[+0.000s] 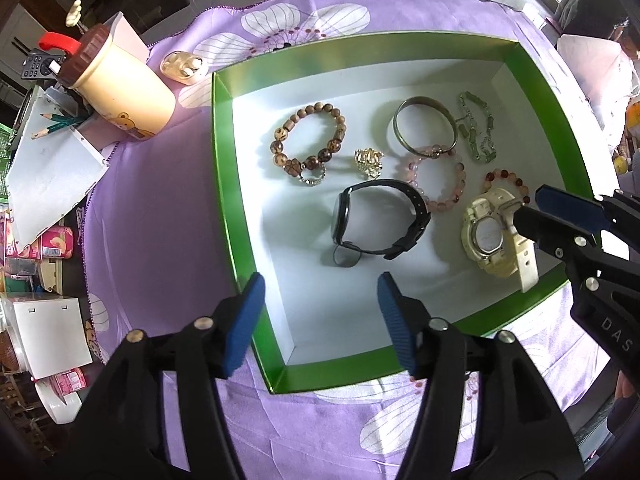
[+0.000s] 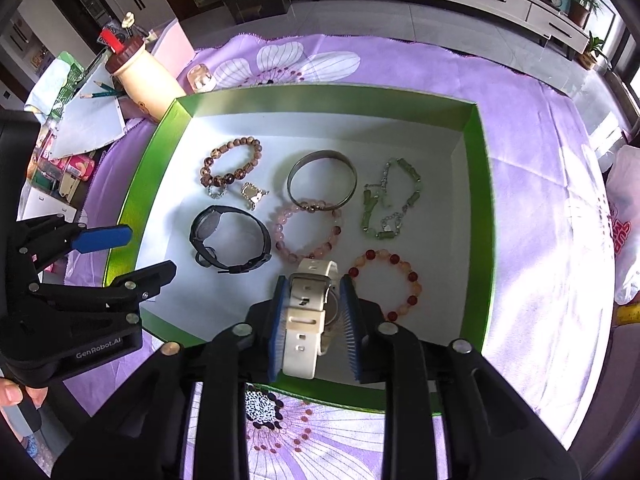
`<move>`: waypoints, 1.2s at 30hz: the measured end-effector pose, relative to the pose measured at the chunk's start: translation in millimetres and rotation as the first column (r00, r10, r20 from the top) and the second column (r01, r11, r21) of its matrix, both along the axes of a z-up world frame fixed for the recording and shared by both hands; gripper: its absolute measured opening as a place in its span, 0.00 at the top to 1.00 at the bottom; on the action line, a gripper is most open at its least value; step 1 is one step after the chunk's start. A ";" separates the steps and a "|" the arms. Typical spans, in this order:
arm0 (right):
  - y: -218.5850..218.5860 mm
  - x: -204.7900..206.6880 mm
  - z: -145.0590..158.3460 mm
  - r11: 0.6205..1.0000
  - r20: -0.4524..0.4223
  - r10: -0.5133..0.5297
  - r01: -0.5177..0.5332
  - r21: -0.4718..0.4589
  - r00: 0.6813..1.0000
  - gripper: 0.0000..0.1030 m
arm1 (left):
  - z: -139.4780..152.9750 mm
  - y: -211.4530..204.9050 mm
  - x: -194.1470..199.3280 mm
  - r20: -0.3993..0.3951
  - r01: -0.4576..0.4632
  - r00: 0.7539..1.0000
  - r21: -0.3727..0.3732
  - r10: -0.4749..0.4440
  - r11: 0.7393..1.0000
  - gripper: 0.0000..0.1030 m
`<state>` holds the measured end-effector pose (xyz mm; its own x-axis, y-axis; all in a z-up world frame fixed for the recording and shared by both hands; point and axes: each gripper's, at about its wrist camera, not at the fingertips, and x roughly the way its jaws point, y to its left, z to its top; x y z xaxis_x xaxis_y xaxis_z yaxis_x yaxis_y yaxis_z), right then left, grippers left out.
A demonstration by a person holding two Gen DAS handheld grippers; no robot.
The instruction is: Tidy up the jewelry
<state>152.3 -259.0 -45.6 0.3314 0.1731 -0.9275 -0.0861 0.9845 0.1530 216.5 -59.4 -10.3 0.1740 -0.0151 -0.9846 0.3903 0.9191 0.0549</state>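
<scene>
A green box (image 1: 224, 152) (image 2: 132, 196) with a white floor holds the jewelry. In it lie a brown bead bracelet (image 1: 308, 138) (image 2: 232, 162), a gold ring (image 1: 369, 162) (image 2: 253, 194), a metal bangle (image 1: 425, 126) (image 2: 322, 180), a pink bead bracelet (image 1: 436, 180) (image 2: 308, 230), a green chain bracelet (image 1: 478, 128) (image 2: 390, 200), a red bead bracelet (image 2: 386, 284) and a black watch (image 1: 376, 220) (image 2: 228, 238). My right gripper (image 2: 312, 320) (image 1: 528, 210) is closing around the white watch (image 2: 306, 320) (image 1: 492, 236). My left gripper (image 1: 320, 320) (image 2: 132, 252) is open and empty over the box's near left corner.
A purple flowered cloth (image 1: 160, 208) covers the table. A cream cup with a brown lid (image 1: 120, 88) and an earbud case (image 1: 184, 66) stand at the back left. Paper with pencils (image 1: 52, 160) and small boxes lie along the left edge.
</scene>
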 end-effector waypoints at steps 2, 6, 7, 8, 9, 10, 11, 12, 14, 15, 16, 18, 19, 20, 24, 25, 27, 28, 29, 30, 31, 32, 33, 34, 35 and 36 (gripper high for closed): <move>-1.2 -1.1 4.5 1.000 0.009 -0.005 0.006 -0.002 1.000 0.65 | 6.0 0.7 -0.6 0.008 0.001 1.000 -0.006 -0.001 1.000 0.35; -3.9 -4.1 11.3 1.000 0.018 -0.020 0.021 -0.005 1.000 0.54 | 13.1 1.7 -2.1 0.012 0.004 1.000 -0.013 -0.004 1.000 0.27; -4.0 -4.8 12.2 1.000 0.015 -0.022 0.022 -0.009 1.000 0.52 | 14.9 1.3 -3.0 0.013 0.006 1.000 -0.012 -0.006 1.000 0.26; -4.1 -5.5 13.0 1.000 0.014 -0.023 0.023 -0.011 1.000 0.51 | 16.3 0.9 -4.2 0.013 0.008 1.000 -0.011 -0.008 1.000 0.22; -3.8 -6.0 13.5 1.000 0.012 -0.024 0.024 -0.014 1.000 0.46 | 18.0 1.2 -5.5 0.014 0.007 1.000 -0.011 -0.007 1.000 0.21; -3.2 -6.8 14.5 0.999 0.010 -0.025 0.025 -0.020 1.000 0.42 | 19.8 1.6 -7.0 0.014 0.008 1.000 -0.012 -0.008 1.000 0.20; -2.5 -8.0 15.7 0.999 0.012 -0.025 0.025 -0.025 1.000 0.41 | 20.7 1.8 -8.1 0.014 0.008 1.000 -0.011 -0.008 1.000 0.20; -1.9 -9.1 17.4 0.999 0.015 -0.023 0.023 -0.030 1.000 0.40 | 20.9 2.9 -8.3 0.013 0.007 1.000 -0.010 -0.007 1.000 0.18; -2.0 -10.9 19.4 0.999 0.016 -0.023 0.024 -0.034 1.000 0.38 | 22.5 3.9 -10.1 0.009 0.005 1.000 -0.010 -0.005 1.000 0.15; -2.3 -11.3 20.2 0.999 0.017 -0.025 0.026 -0.035 1.000 0.36 | 23.2 4.6 -10.4 0.011 0.003 1.000 -0.007 -0.003 1.000 0.15; -2.6 -12.3 21.7 0.999 0.018 -0.027 0.027 -0.038 0.999 0.35 | 23.5 5.3 -10.4 0.012 0.001 1.000 -0.004 -0.001 1.000 0.15; -3.4 -13.9 24.0 0.998 0.020 -0.030 0.031 -0.047 0.999 0.29 | 26.0 5.8 -11.9 0.012 -0.004 1.000 -0.003 0.004 1.000 0.11; -3.9 -15.2 25.5 0.998 0.020 -0.032 0.033 -0.052 0.999 0.23 | 28.1 6.2 -13.1 0.012 -0.008 1.000 -0.002 0.008 1.000 0.10; -4.3 -16.3 26.7 0.998 0.019 -0.033 0.034 -0.054 0.999 0.20 | 29.7 6.3 -14.0 0.010 -0.009 1.000 -0.002 0.009 1.000 0.08; -6.0 -21.9 34.1 0.997 0.022 -0.037 0.038 -0.068 0.999 0.10 | 39.6 7.9 -18.5 0.031 -0.020 0.999 -0.005 0.020 1.000 0.02; -6.6 -23.8 36.9 0.997 0.026 -0.036 0.038 -0.068 0.999 0.07 | 42.3 8.8 -19.8 0.034 -0.027 0.999 -0.005 0.027 1.000 0.02; -7.6 -27.2 42.3 0.996 0.039 -0.039 0.042 -0.073 0.998 0.03 | 46.2 10.8 -22.1 0.031 -0.040 0.999 -0.017 0.040 0.999 0.02; -8.4 -29.6 46.1 0.996 0.048 -0.043 0.046 -0.075 0.998 0.02 | 49.1 11.7 -23.9 0.028 -0.041 0.999 -0.026 0.042 0.999 0.02; -9.2 -31.4 48.8 0.996 0.052 -0.046 0.050 -0.073 0.998 0.01 | 51.1 12.1 -25.5 0.024 -0.041 0.999 -0.032 0.042 0.999 0.02; -9.8 -32.8 50.9 0.996 0.054 -0.048 0.052 -0.068 0.997 0.01 | 52.2 11.8 -26.7 0.021 -0.040 0.999 -0.031 0.041 0.999 0.02; -10.2 -34.9 53.5 0.997 0.054 -0.049 0.053 -0.063 0.997 0.01 | 53.7 10.8 -28.7 0.013 -0.033 0.999 -0.024 0.033 0.999 0.02; -9.9 -36.2 55.5 0.997 0.055 -0.049 0.052 -0.063 0.997 0.01 | 54.4 10.5 -29.8 0.010 -0.027 1.000 -0.026 0.027 0.999 0.02; -9.5 -37.5 57.7 0.996 0.058 -0.048 0.052 -0.066 0.997 0.01 | 55.4 10.5 -31.0 0.002 -0.022 1.000 -0.035 0.023 0.999 0.02; -8.8 -39.2 60.5 0.996 0.062 -0.045 0.049 -0.070 0.997 0.01 | 57.1 11.6 -32.0 -0.006 -0.027 1.000 -0.051 0.027 0.998 0.02; -8.4 -40.9 63.8 0.996 0.068 -0.043 0.047 -0.071 0.997 0.01 | 58.8 12.8 -32.5 -0.009 -0.033 0.999 -0.063 0.033 0.997 0.02; -8.1 -41.9 66.0 0.996 0.071 -0.042 0.047 -0.071 0.997 0.01 | 60.6 13.3 -32.8 -0.009 -0.035 0.999 -0.074 0.034 0.997 0.02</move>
<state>110.4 -267.0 20.5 0.4010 0.0902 -0.9116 -0.0502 0.9958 0.0764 183.7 -46.1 50.4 0.1676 -0.0826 -0.9824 0.3581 0.9335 -0.0174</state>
